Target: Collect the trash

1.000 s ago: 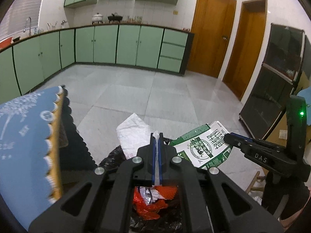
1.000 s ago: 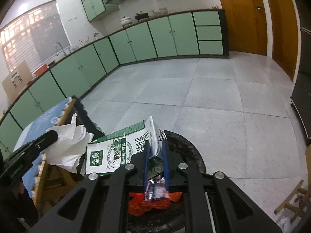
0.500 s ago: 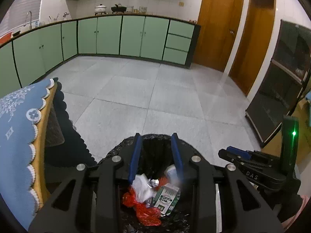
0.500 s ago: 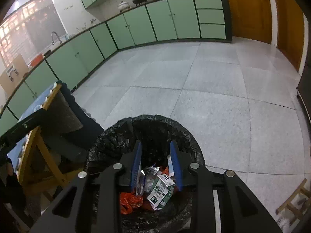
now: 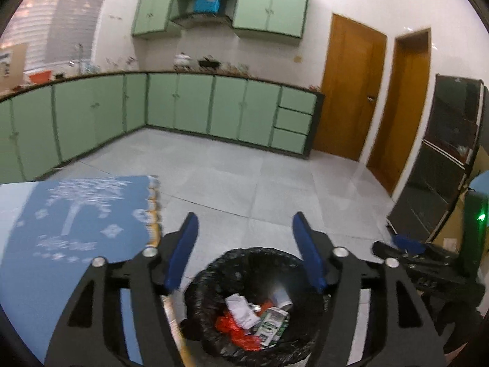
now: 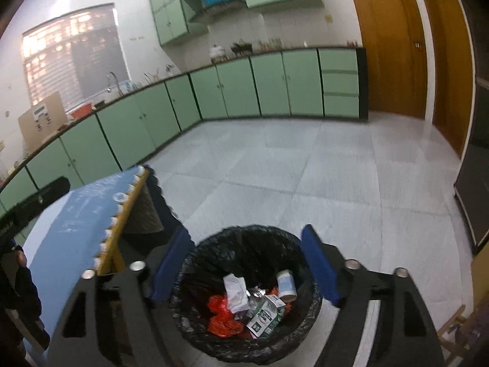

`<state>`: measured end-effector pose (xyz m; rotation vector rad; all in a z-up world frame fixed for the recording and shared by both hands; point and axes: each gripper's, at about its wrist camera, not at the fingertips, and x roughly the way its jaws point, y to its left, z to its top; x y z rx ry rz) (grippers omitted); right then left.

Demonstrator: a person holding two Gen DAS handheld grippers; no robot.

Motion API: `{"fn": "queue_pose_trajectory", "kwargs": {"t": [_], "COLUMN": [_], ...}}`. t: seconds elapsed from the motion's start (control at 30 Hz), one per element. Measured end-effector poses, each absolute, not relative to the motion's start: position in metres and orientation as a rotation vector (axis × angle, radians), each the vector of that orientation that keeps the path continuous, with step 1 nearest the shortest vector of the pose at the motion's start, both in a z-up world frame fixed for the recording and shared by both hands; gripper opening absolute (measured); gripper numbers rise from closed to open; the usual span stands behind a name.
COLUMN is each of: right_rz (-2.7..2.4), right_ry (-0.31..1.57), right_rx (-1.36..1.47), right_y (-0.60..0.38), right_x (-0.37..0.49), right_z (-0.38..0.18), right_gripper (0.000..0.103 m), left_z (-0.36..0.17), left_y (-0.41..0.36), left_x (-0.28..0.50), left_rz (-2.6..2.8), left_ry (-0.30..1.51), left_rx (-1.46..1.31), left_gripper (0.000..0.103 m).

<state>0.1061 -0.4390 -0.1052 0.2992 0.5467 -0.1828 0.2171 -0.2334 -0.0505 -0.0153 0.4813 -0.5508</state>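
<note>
Left wrist: left hand-held gripper (image 5: 244, 223) opening, empty, above black-lined trash bin (image 5: 214, 278); milk carton (image 5: 272, 325) and tissue (image 5: 241, 307) inside.
Right wrist: right hand-held gripper (image 6: 247, 238) opening, empty; paper cup (image 6: 286, 285) shows clearly here.

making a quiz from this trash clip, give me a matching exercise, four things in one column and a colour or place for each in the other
Things:
1. milk carton
2. crumpled plastic wrapper
3. bin liner
4. tablecloth

Matches:
a. black, lining the bin
b. blue with white print, on the table beside the bin
c. red, at the bin's bottom
d. green and white, lying in the bin

Pairs: 1-d, 2-c, 3-a, 4-b
</note>
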Motion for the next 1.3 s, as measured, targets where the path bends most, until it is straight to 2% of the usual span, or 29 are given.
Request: {"fn": "queue_pose_trajectory", "kwargs": {"t": [0.17,0.43,0.83,1.3], "right_rz": [-0.159,-0.090,-0.019,0.005], "right_ry": [0.507,0.480,0.490,0.464], "right_rx": [0.268,0.242,0.199,0.194], "right_y": [-0.403,-0.350,-0.297,-0.279], "right_x": [0.078,0.048,0.016,-0.005], "right_z": [-0.074,-0.048,-0.040,-0.041], "right_gripper": [0.096,0.097,0.097,0.097], "left_z": [-0.034,-0.018,-0.018,-0.017], "left_y": [-0.196,-0.148,-0.114,-0.101], "left_x": [0.181,0.126,0.078,0.052], "left_rz": [-0.493,-0.393,-0.357,-0.353], "left_ry": [0.474,0.455,0.458,0.403], "left_rx": [-0.040,-0.024,0.009,0.005], "left_gripper": [0.078,0.089,0.089,0.089]}}
